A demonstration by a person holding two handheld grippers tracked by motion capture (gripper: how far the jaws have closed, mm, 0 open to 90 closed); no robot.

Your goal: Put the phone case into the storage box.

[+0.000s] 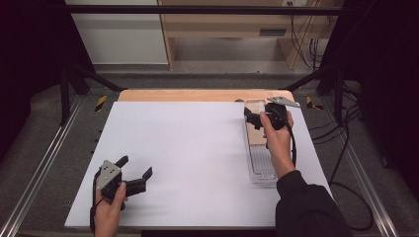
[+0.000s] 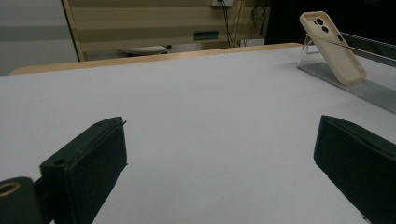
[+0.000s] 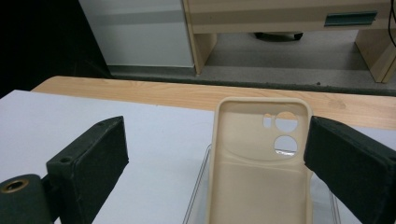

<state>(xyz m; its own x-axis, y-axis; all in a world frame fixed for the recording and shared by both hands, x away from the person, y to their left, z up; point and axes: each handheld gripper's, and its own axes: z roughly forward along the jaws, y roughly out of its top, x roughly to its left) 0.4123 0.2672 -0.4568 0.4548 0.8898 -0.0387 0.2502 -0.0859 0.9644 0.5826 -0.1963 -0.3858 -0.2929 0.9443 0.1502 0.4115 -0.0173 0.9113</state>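
Right claw (image 1: 253,118), jaws wide open w/ nothing gripped, hovers upper right of frame; beige phone case (image 3: 258,163) leans on clear stand (image 1: 261,165) betw. its jaws.

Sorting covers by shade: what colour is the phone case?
Beige phone case, clearest in the right gripper view.

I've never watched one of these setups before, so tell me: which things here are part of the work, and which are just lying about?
Part of the work:
- beige phone case, leaning on the clear stand
- right gripper, jaws open around the case
- left gripper, open over the white table

Just lying about:
- wooden furniture behind the table
- cables on the floor
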